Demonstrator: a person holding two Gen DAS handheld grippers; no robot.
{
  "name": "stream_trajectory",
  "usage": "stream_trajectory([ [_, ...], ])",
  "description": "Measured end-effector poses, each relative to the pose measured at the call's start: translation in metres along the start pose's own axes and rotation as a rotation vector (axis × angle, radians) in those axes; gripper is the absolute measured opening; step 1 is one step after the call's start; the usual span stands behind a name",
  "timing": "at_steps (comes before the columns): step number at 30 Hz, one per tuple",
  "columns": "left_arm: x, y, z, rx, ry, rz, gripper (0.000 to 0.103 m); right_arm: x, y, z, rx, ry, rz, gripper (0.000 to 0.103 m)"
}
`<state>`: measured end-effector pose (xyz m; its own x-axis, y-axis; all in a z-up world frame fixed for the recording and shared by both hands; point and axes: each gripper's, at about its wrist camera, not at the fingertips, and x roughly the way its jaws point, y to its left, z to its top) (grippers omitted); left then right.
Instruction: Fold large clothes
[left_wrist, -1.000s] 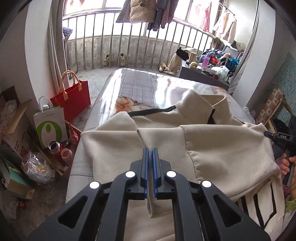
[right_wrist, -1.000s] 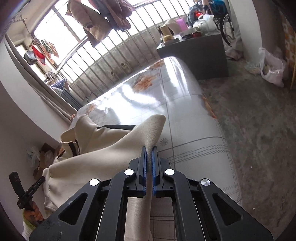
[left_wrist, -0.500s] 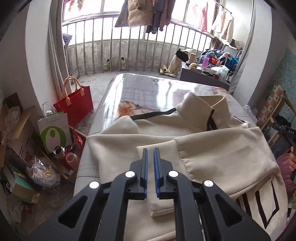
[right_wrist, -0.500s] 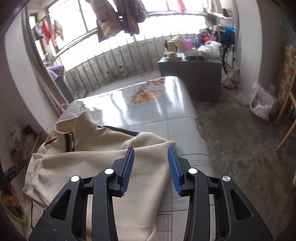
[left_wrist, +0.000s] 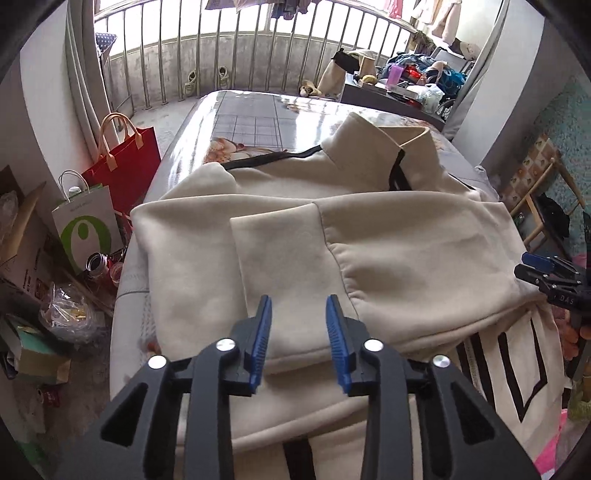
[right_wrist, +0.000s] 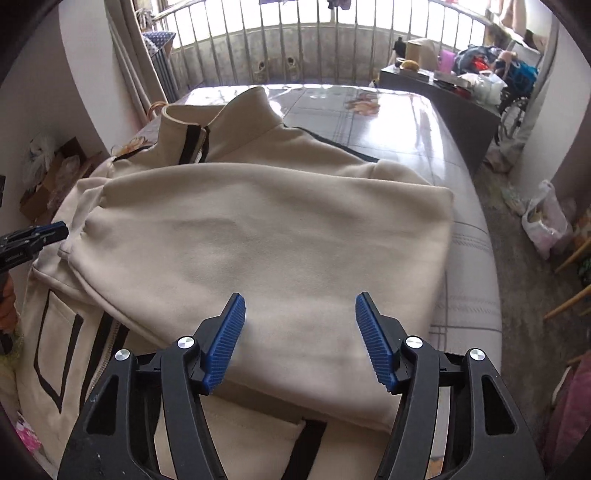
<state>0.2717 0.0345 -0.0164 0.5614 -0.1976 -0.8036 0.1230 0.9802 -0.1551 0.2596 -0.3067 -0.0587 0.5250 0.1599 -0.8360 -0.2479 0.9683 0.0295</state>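
A cream jacket with black trim and a stand-up collar lies on the glossy floral table. Both sleeves lie folded across its chest. My left gripper hovers over the left sleeve's cuff, its jaws opening; the pads press on nothing. My right gripper hangs over the folded right sleeve, jaws also opening and wide apart, the cloth lying free beneath. Each gripper shows at the edge of the other's view: the right gripper and the left gripper.
A red bag, a white paper bag, bottles and boxes crowd the floor left of the table. A dark cabinet with clutter stands at the far right. A plastic bag and a wooden chair are on the right.
Both grippers were shut on the sleeve cuffs and have let go and opened. The sleeves now lie flat across the jacket. The right gripper swung and rolled round over the garment.
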Motion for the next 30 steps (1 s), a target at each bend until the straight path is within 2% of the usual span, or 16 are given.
stream_trajectory([
  [1, -0.002, 0.001, -0.005, -0.001, 0.009, -0.008, 0.048, -0.004, -0.004, -0.005, 0.027, -0.01, 0.001, 0.061],
  [2, 0.001, 0.002, -0.011, -0.004, 0.034, -0.008, 0.054, -0.002, -0.011, -0.01, 0.052, -0.003, -0.013, 0.061],
  [3, 0.01, 0.004, -0.018, 0.0, 0.074, 0.011, 0.054, 0.005, -0.017, -0.015, 0.075, 0.029, -0.038, 0.061],
  [4, 0.012, 0.002, -0.023, 0.027, 0.061, 0.027, 0.055, 0.014, -0.022, -0.021, 0.093, 0.057, -0.05, 0.061],
  [5, 0.009, -0.002, -0.025, 0.061, 0.035, 0.055, 0.055, 0.01, -0.021, -0.024, 0.079, 0.023, -0.055, 0.061],
  [7, 0.006, -0.006, -0.027, 0.072, 0.067, 0.09, 0.055, 0.004, -0.014, -0.024, 0.081, 0.053, -0.094, 0.061],
  [10, -0.022, -0.004, -0.034, 0.046, 0.021, 0.075, 0.058, -0.031, 0.006, -0.033, 0.074, -0.014, -0.092, 0.063],
  [11, -0.033, -0.003, -0.038, 0.041, 0.002, 0.084, 0.062, -0.045, 0.014, -0.039, 0.063, -0.04, -0.085, 0.069],
  [13, -0.056, 0.002, -0.05, 0.034, -0.032, 0.117, 0.069, -0.067, 0.029, -0.056, 0.046, -0.068, -0.068, 0.074],
  [16, -0.085, 0.008, -0.079, 0.026, -0.043, 0.152, 0.074, -0.084, 0.05, -0.085, 0.045, -0.059, -0.014, 0.08],
  [19, -0.109, 0.01, -0.115, 0.017, -0.04, 0.18, 0.078, -0.09, 0.073, -0.114, 0.047, -0.038, 0.002, 0.081],
  [25, -0.143, 0.015, -0.185, -0.037, -0.042, 0.234, 0.08, -0.091, 0.106, -0.166, 0.1, 0.014, -0.03, 0.084],
  [30, -0.145, 0.024, -0.235, -0.094, 0.004, 0.216, 0.08, -0.084, 0.123, -0.193, 0.074, 0.04, -0.086, 0.09],
])
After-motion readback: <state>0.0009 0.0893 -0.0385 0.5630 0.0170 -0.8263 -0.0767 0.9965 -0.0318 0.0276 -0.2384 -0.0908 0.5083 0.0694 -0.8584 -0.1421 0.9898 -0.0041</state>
